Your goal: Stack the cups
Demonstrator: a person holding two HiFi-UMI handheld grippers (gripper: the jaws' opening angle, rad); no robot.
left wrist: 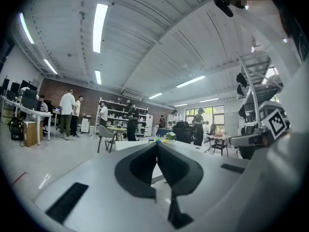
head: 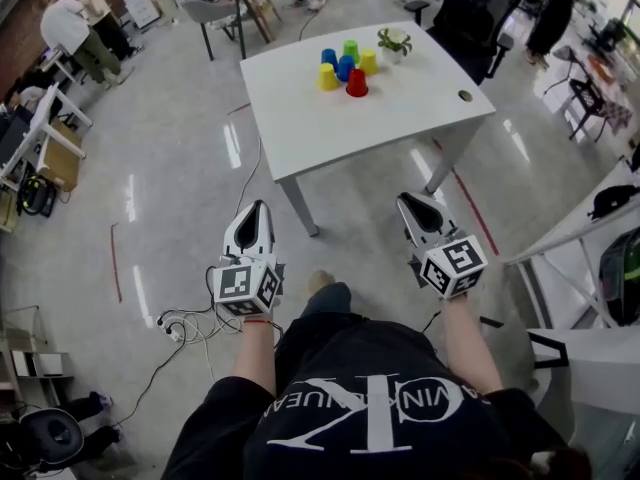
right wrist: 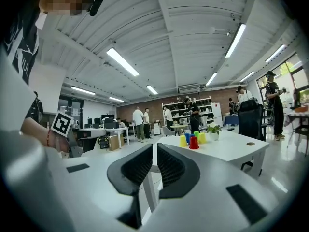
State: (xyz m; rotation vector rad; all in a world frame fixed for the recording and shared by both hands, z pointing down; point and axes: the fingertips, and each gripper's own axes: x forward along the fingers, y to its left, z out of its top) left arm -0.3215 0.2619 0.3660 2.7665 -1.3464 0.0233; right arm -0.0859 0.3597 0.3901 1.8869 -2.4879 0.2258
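Shows a white counter (head: 400,108) on a glossy floor (head: 180,168), viewed from above and behind the person's two forearms. Groups six cups (head: 346,66) toward the counter's far side: a red cup (head: 356,82) nearest, a yellow cup (head: 327,77) to its left, two blue cups (head: 329,57) just behind, a green cup (head: 351,49) farthest back and a second yellow cup (head: 368,61) at the right, all standing singly, none stacked. Sets a small potted plant (head: 394,41) just right of the group. Holds the left claw (head: 257,206) and the right claw (head: 408,200) level over the floor, short of the counter's near edge and well apart from the cups. Presents the left claw (left wrist: 157,144) closed, jaws meeting at the tips, nothing between. Presents the right claw (right wrist: 154,146) a slit open, jaws not quite touching, empty, pointing toward the counter.
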